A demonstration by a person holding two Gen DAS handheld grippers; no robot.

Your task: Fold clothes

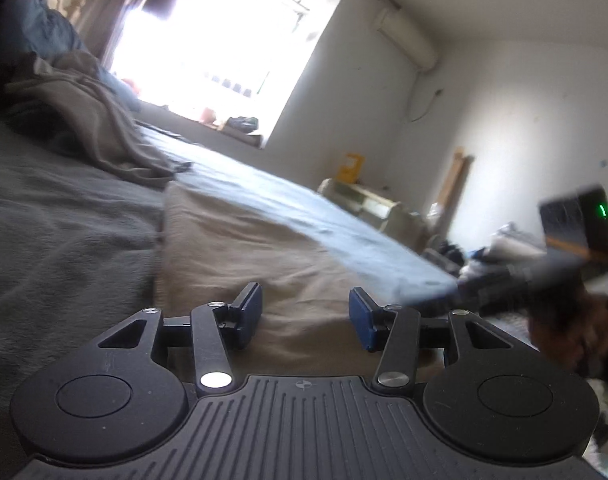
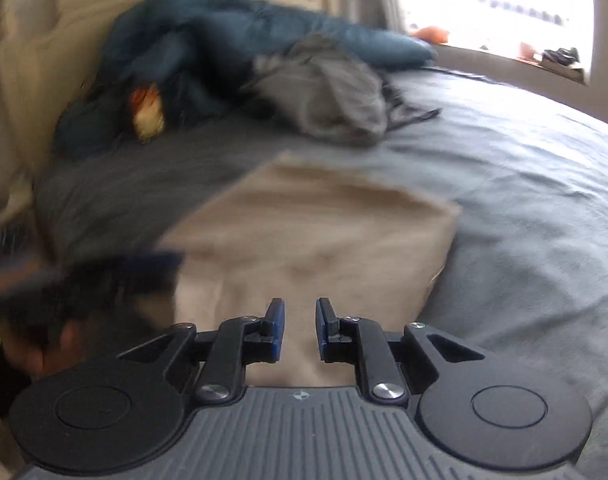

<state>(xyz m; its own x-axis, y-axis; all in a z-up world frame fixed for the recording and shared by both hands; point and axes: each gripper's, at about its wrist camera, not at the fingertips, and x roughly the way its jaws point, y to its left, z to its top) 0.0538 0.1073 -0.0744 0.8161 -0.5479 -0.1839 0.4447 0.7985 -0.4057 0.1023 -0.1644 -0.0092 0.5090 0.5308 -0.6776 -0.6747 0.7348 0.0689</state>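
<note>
While beige garment [image 2: 312, 248] lies flat as squared rectangle on grey bed [image 2: 524, 200], left gripper [image 1: 306, 316] spread wide, right gripper [image 2: 299, 328] narrowly parted, both empty; mid-fold or finished, unclear; grey heap [image 2: 332, 96] unfolded behind

The right tongs [image 1: 576, 248] are smeared by motion blur at the left wrist view's right edge, so their jaws cannot be judged. The left tongs [image 2: 83, 280] are equally blurred. The window [image 1: 231, 40] is blown out white.
</note>
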